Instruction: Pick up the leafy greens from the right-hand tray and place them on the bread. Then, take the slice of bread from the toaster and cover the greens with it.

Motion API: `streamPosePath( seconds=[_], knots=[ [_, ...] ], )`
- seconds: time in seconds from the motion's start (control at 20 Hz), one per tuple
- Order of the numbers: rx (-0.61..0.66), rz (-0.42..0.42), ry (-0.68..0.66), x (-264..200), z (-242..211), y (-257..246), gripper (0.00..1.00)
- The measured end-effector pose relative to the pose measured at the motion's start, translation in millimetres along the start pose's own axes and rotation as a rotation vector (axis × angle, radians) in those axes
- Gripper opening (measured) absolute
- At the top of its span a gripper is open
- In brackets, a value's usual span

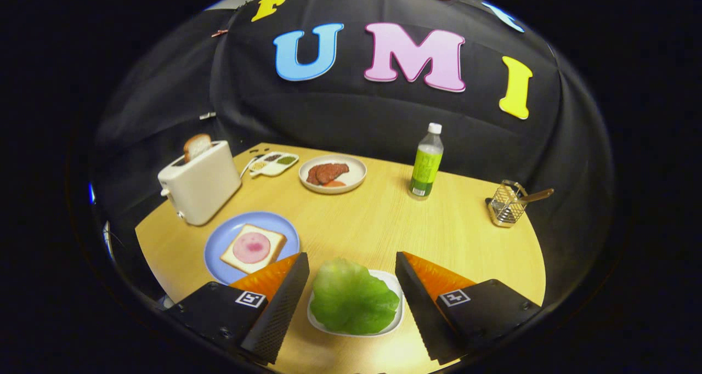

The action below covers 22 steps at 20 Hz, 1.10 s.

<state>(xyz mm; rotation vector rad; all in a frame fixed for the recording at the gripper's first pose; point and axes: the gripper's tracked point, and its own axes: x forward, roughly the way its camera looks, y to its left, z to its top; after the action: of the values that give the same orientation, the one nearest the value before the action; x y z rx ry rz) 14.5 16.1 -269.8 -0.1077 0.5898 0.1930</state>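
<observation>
A leafy green lettuce piece [352, 298] lies on a small white tray [396, 286], right between my two fingers. My gripper [351, 264] is open, fingers standing either side of the greens and not touching them. Ahead and to the left, a bread slice topped with a pink ham round [253, 248] rests on a blue plate [219, 248]. Beyond that plate stands a white toaster [201, 183] with a slice of bread [197, 146] sticking up from its slot.
On the wooden table [373, 220], a white plate of dark meat slices [332, 174] sits at the back, beside a divided condiment dish [273, 163]. A green bottle [426, 163] stands right of it. A wire utensil holder [507, 204] stands far right.
</observation>
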Motion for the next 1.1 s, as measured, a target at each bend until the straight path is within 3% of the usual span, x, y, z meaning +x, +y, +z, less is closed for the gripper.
streamPosePath(
  seconds=[0.5,0.95,1.1],
  knots=[
    [-0.128,0.092,0.23,55,-82,-6,0.98],
    [-0.093,0.142,0.316,68,-103,-6,0.88],
    [-0.138,0.162,0.304,66,-104,3,0.69]
  ],
)
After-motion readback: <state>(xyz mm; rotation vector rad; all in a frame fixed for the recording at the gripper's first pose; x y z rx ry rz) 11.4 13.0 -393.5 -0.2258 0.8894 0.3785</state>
